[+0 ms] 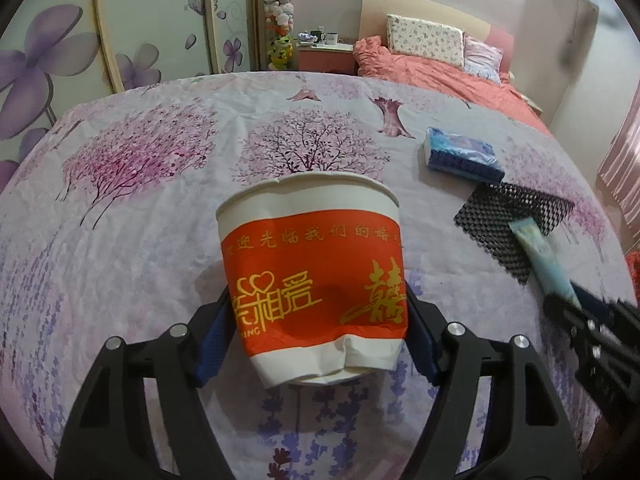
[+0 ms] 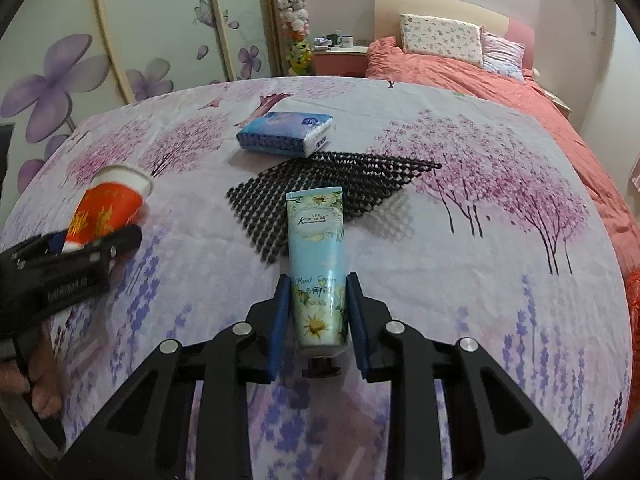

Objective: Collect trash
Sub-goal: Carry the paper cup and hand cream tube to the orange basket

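Left gripper [image 1: 318, 316] clamps paper cup [image 1: 314, 280]; right gripper [image 2: 319, 312] clamps hand-cream tube [image 2: 318, 264].

One cup [image 1: 312, 280], tube [image 2: 318, 268], tissue pack [image 2: 286, 134], mat [image 2: 340, 184].

Tissue pack [image 2: 285, 135], mesh mat [image 2: 336, 188] ahead

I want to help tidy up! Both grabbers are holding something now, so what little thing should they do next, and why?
Probably lift both straight up. The left gripper is already shut on the crumpled paper cup, and the right gripper on the hand cream tube, so both can be carried off. No bin shows in either view.
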Tool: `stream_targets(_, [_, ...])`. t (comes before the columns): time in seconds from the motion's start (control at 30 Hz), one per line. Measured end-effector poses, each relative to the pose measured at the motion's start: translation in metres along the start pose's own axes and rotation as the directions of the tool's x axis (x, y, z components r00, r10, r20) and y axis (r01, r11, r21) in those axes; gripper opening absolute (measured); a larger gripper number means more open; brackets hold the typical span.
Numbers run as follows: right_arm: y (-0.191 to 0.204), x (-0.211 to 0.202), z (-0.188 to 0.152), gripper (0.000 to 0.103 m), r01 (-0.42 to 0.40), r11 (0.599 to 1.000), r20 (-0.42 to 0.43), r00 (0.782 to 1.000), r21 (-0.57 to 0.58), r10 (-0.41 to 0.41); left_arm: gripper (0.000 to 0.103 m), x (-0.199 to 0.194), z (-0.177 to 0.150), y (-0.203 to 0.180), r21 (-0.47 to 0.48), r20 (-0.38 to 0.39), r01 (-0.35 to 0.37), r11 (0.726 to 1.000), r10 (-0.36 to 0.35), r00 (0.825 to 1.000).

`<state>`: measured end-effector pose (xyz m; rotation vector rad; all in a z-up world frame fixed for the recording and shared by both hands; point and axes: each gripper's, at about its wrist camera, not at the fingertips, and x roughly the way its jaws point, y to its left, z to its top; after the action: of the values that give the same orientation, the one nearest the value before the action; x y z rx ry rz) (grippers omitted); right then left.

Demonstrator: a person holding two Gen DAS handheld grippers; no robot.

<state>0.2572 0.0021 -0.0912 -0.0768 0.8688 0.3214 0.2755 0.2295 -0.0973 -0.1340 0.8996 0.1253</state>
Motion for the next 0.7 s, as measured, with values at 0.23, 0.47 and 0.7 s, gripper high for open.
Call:
stream_targets(0.23, [-0.017, -0.035, -0.006, 0.028, -0.023, 0.999, 0.077, 0.997, 0.045, 0.020, 0.071, -0.016, -0.008, -0.004, 0.001, 0.013, 0.022, 1.000, -0.022, 1.000])
stream_targets(0.47, [-0.045, -0.068, -0.009, 0.028, 0.004, 0.996, 0.151, 0.988, 0.094, -0.019, 0.071, -0.045, -0.007, -0.036, 0.057, 0.060, 0.067, 0.996, -0.070, 0.996])
stream_targets(0.7, [-0.085, -0.100, -0.019, 0.028, 0.060, 0.983, 0.207, 0.974, 0.172, -0.096, 0.071, -0.073, -0.008, -0.095, 0.152, 0.091, 0.148, 0.977, -0.163, 0.982])
